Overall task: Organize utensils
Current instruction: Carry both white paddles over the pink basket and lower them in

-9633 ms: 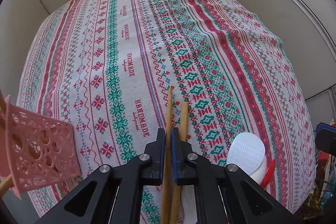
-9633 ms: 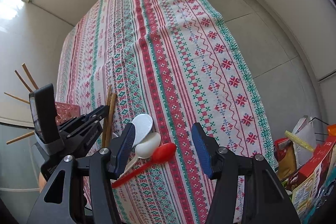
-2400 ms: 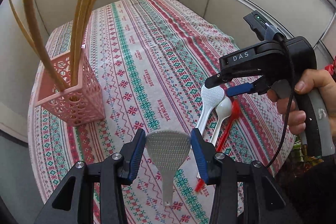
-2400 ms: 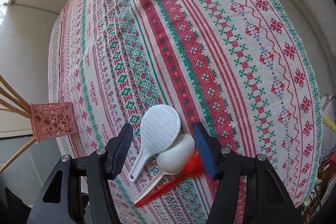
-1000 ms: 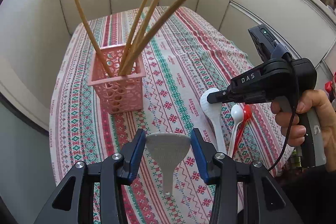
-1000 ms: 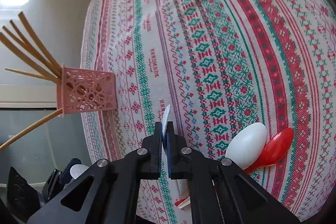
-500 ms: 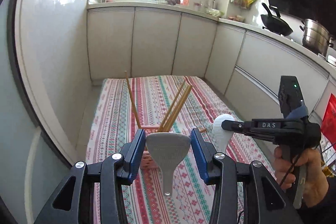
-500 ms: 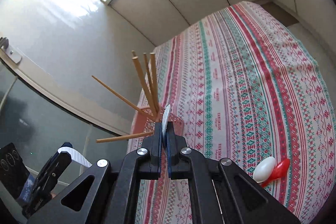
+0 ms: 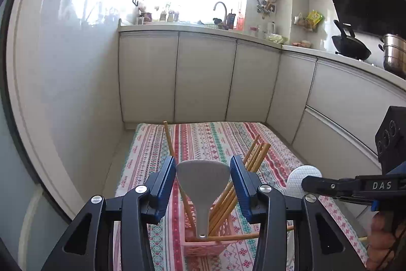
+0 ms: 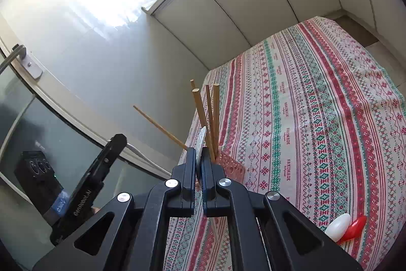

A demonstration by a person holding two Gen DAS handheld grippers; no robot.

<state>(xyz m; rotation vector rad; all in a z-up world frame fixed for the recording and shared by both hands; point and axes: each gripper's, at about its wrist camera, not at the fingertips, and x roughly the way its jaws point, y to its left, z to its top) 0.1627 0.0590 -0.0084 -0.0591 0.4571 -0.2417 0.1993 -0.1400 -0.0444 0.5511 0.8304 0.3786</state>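
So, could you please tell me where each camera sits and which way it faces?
Left wrist: on the left gripper, facing the kitchen cabinets over the pink basket; it holds a grey paddle; a hand shows at right.
Right wrist: on the right gripper, shut on a white paddle, facing down the tablecloth.
Shared: basket, chopsticks, tablecloth, and each sees the other gripper.

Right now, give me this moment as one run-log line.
left gripper: shut on grey rice paddle | right gripper: shut on white rice paddle | pink basket: holds chopsticks | white spoon, red spoon: on tablecloth
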